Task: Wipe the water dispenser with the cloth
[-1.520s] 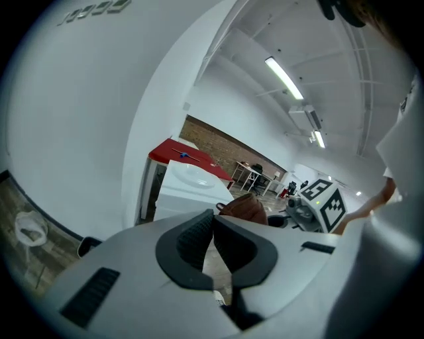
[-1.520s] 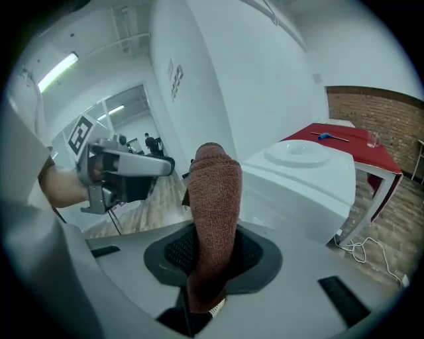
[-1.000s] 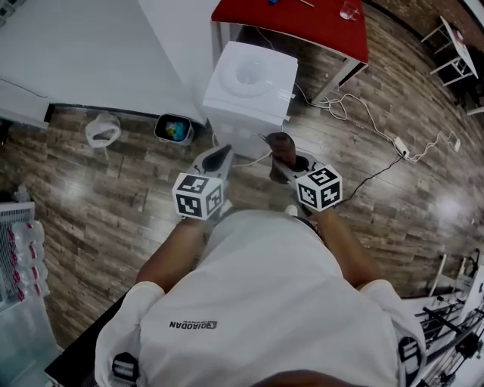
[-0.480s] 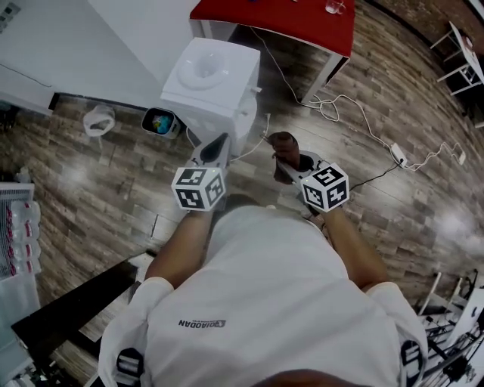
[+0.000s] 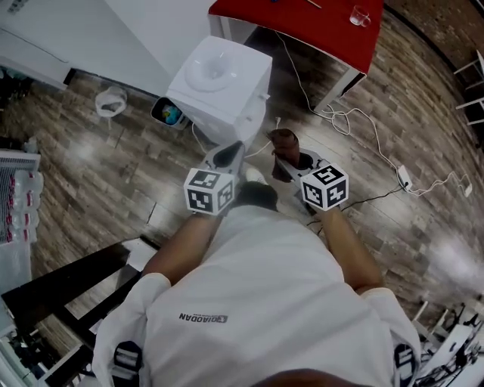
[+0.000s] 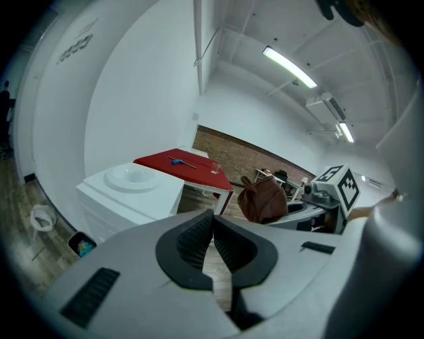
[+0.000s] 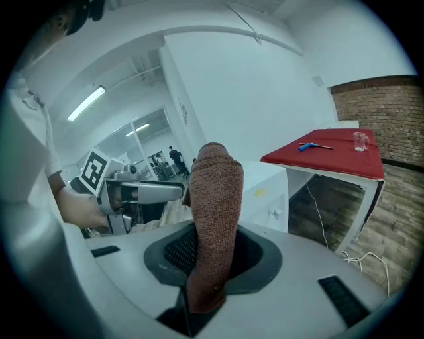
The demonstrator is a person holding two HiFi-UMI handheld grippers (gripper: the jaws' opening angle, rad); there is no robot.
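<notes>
The white water dispenser [image 5: 221, 85] stands on the wood floor against the white wall, ahead of both grippers; it also shows in the left gripper view [image 6: 132, 192] and behind the cloth in the right gripper view [image 7: 265, 189]. My right gripper [image 5: 286, 160] is shut on a brown cloth [image 5: 283, 143], which stands up folded between its jaws [image 7: 215, 218]. My left gripper [image 5: 227, 155] is shut with nothing in it, its black pads [image 6: 199, 240] touching. Both grippers hover short of the dispenser's front, side by side.
A red table [image 5: 302, 26] with a glass [image 5: 360, 15] stands right of the dispenser. A cable with a power strip [image 5: 401, 175] trails over the floor at right. A small bin [image 5: 166, 113] and a white bag [image 5: 111, 100] lie left of the dispenser.
The view has swung and the person has stepped closer to the dispenser. Both grippers keep their pose, the cloth still held in the right one.
</notes>
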